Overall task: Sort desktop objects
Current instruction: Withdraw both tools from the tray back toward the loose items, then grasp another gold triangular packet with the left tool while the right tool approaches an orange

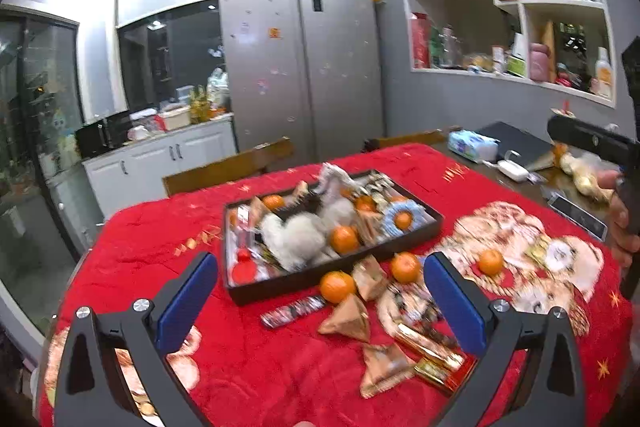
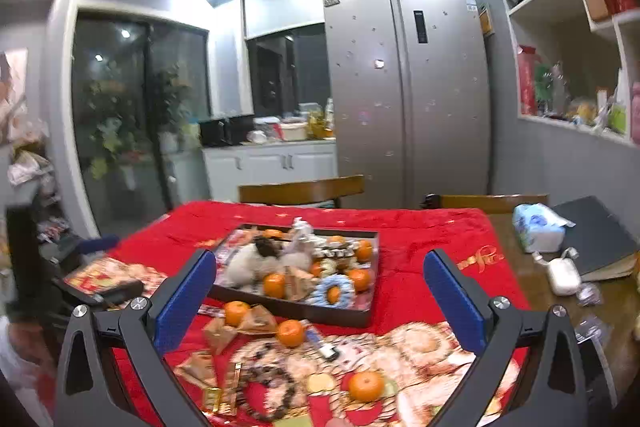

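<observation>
A dark rectangular tray (image 1: 332,273) (image 2: 298,309) sits mid-table on a red cloth, piled with a white plush toy (image 1: 300,237), oranges and wrapped snacks. Loose on the cloth in front of it lie oranges (image 1: 337,286) (image 2: 365,385), gold triangular packets (image 1: 348,317), a striped bar (image 1: 294,311) and a bead bracelet (image 2: 266,393). My left gripper (image 1: 320,303) hovers open above these loose items, nothing between its blue pads. My right gripper (image 2: 320,301) is open too, raised over the near edge of the tray. The right tool's black body (image 1: 592,141) shows at the left view's right edge, held by a hand.
Bare wood table at the right holds a tissue pack (image 2: 538,229), a dark notebook (image 2: 600,235) and a white earbud case (image 2: 564,277). Wooden chair backs (image 2: 302,189) stand behind the table. A red box (image 2: 106,277) lies at the cloth's left. Fridge and shelves beyond.
</observation>
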### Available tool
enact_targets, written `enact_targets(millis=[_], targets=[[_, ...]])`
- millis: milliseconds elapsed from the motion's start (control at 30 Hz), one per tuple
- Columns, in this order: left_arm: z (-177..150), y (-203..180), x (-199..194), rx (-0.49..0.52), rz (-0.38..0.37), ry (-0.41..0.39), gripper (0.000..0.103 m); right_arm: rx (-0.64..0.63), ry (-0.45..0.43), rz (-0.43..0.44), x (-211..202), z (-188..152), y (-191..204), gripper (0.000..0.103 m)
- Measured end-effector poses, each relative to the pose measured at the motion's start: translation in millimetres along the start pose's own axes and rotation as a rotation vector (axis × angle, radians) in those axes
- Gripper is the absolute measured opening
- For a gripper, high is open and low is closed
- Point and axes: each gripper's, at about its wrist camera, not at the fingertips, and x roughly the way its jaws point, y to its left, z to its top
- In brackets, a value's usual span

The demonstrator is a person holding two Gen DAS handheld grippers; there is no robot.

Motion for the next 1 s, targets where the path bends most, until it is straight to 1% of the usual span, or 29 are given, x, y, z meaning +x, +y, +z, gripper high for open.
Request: enact_targets(millis=[67,133,233,333,400,533,600,733,833,900,1000], targets=[[-10,-5,0,0.004,-0.013,0.002,0.103,-0.01,0.007,0.002,-1,-8,0,0.103],[-21,-9,0,0.024,-0.008,-0.016,0.103,-0.017,0.019,0.012,-4,-14,2,0.103],[-32,-14,3,0.06,-0.001,-0.016,0.103,-0.038,0.068,0.017,3,-25,4,0.103],[-38,-10,11,0.045,-0.023,0.01,0.103,-0.076,0.08,-0.006,6,-34,8,0.103],[-39,-6,16,0.022,-0.056,0.028,0.103,-0.087,0.092,-0.01,8,-38,9,0.103],[-45,-6,27,0.017,-0.107,0.062,0.103,-0.052,0.113,-0.007,14,-44,1,0.103],[-48,-8,35,0.016,-0.132,0.1,0.103,-0.04,0.137,0.002,20,-49,-4,0.103],[-54,-13,51,0.03,-0.15,0.144,0.103,-0.016,0.181,0.027,33,-60,-11,0.103],[-55,-13,60,0.036,-0.155,0.165,0.103,0.023,0.222,-0.016,44,-70,-19,0.103],[-55,-13,66,0.041,-0.163,0.185,0.103,0.052,0.265,-0.055,49,-75,-27,0.103],[-58,-13,74,0.049,-0.183,0.218,0.103,0.089,0.285,-0.033,53,-82,-37,0.103]])
